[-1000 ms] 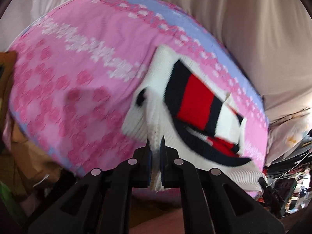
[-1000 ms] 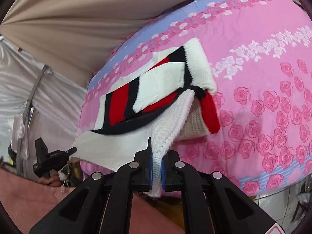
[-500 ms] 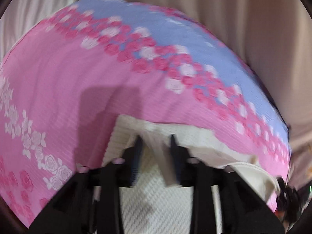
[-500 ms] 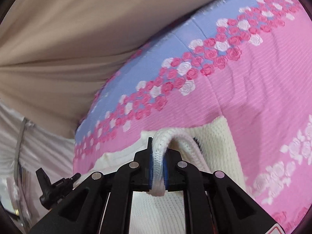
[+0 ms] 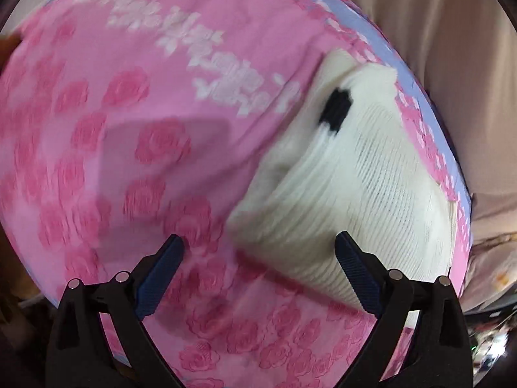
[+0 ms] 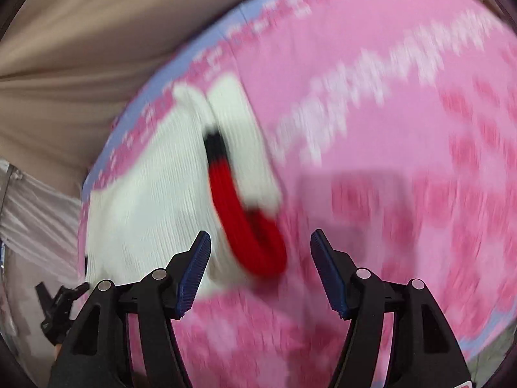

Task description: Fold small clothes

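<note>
Item: white knit sweater [image 5: 362, 194], folded over, lying right of centre on the pink rose sheet [image 5: 135, 123].
My left tongs [image 5: 258, 268]: jaws opening wide, nothing gripped.
My right tongs [image 6: 260, 265]: jaws opening, red cuff [image 6: 245, 226] loose between them.
Progress: fold laid; tidying likely remains.

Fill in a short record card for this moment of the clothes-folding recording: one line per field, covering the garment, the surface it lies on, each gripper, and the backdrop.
garment: white knit sweater with red and black stripes, folded over on itself
surface: pink rose-print cloth with a lilac border
left gripper: jaws opening, nothing pinched, sweater edge lies beyond them
right gripper: jaws opening, nothing pinched, red stripe of the fold seen between the fingers
backdrop: beige curtain
image quality: motion blur in both views
</note>
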